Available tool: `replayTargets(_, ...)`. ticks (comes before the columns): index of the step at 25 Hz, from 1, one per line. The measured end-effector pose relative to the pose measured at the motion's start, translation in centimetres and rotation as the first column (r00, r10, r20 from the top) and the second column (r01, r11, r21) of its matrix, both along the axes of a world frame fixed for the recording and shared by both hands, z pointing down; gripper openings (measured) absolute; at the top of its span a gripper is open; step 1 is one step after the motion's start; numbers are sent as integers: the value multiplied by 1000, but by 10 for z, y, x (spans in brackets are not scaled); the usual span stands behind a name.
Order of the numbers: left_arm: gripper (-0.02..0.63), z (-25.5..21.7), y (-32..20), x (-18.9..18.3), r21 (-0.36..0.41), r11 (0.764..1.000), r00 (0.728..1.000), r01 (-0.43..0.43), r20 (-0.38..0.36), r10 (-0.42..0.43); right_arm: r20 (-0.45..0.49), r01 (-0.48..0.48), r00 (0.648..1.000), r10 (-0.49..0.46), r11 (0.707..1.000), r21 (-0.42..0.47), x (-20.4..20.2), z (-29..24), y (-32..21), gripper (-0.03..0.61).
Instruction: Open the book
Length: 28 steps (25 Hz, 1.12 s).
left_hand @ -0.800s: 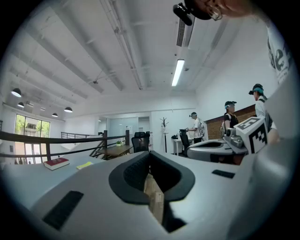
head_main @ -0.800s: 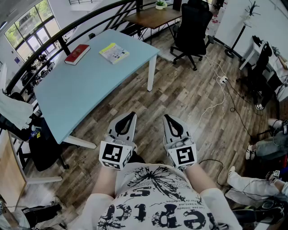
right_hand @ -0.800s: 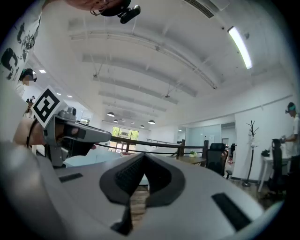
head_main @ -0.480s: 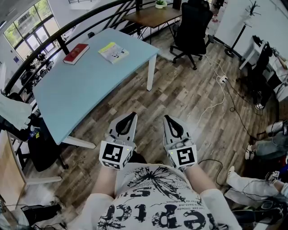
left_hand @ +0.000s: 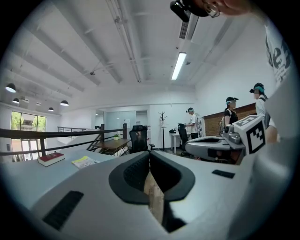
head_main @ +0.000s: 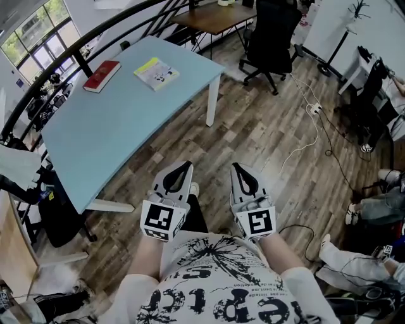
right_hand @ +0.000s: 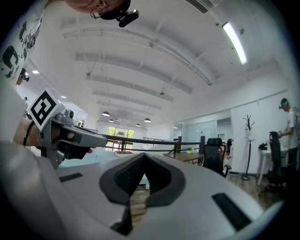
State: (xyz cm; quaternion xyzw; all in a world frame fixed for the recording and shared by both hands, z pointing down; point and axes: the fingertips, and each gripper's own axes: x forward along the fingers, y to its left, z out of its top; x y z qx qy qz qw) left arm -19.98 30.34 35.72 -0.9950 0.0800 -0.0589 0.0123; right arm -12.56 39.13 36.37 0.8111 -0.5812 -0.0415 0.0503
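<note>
Two closed books lie at the far end of a light blue table [head_main: 107, 133]: a red book [head_main: 101, 75] and a yellow-and-white book [head_main: 156, 73]. In the left gripper view the red book [left_hand: 51, 159] and the yellow book [left_hand: 85, 162] show far off to the left. My left gripper [head_main: 185, 163] and right gripper [head_main: 235, 166] hang side by side over the wooden floor close to my body, well short of the table. Both are shut with their tips together and hold nothing.
A black office chair [head_main: 273, 37] stands beyond the table beside a brown desk [head_main: 212, 18]. White cables [head_main: 310, 130] trail across the floor at right. People sit at the right edge [head_main: 380, 202]. A dark railing [head_main: 76, 60] runs behind the table.
The table and books have slid slightly left and up in the head view as I step closer; a shoe now shows by the left gripper. Both grippers keep their pose.
</note>
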Motion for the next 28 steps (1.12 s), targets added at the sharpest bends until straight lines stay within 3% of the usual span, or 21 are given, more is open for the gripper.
replayTargets(6, 20, 15, -69, 54, -14, 1000, 1000, -15, 12, 15, -2, -28, 1000, 28, 1000, -8, 55, 13, -68, 11)
replayTargets(17, 20, 8, -267, 179, -24, 998, 998, -56, 7, 56, -21, -35, 999, 35, 999, -33, 178, -3, -265, 11)
replayTargets(23, 20, 6, -358, 218, -28, 1000, 1000, -2, 7, 3, -53, -13, 999, 9, 997, -75, 227, -1, -354, 11)
replayTargets(28, 21, 10, -406, 228, -51, 995, 996, 84, 15, -84, -48, 76, 996, -80, 993, -86, 245, -3, -414, 11)
